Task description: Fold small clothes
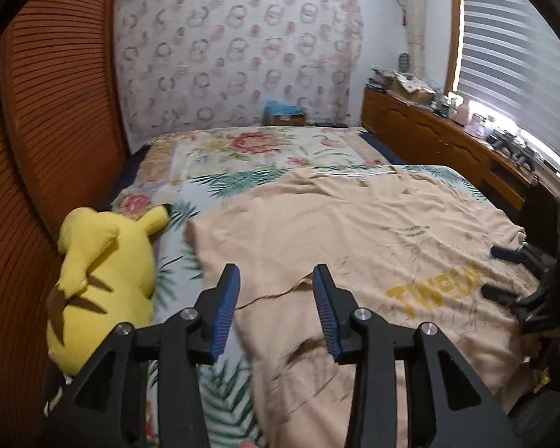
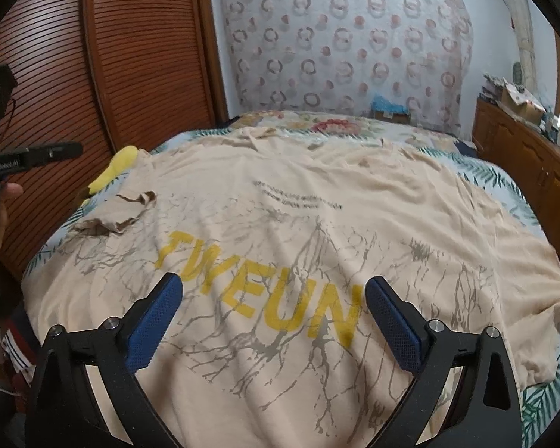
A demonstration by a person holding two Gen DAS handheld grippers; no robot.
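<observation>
I see the bed [image 1: 242, 149] carrying everything: a beige T-shirt [image 2: 317, 194] with yellow lettering lies spread flat across its leaf-print cover, one sleeve [image 2: 119, 216] crumpled at the shirt's left edge. A yellow plush toy [image 1: 104, 272] lies on the cover just left of the shirt. Against the far wall sits a small cardboard box [image 2: 390, 112] with something blue in it. My left gripper [image 1: 276, 276] hovers above the shirt's edge, jaws partly apart, holding nothing. My right gripper [image 2: 274, 287] stands wide apart over the lettering, empty.
</observation>
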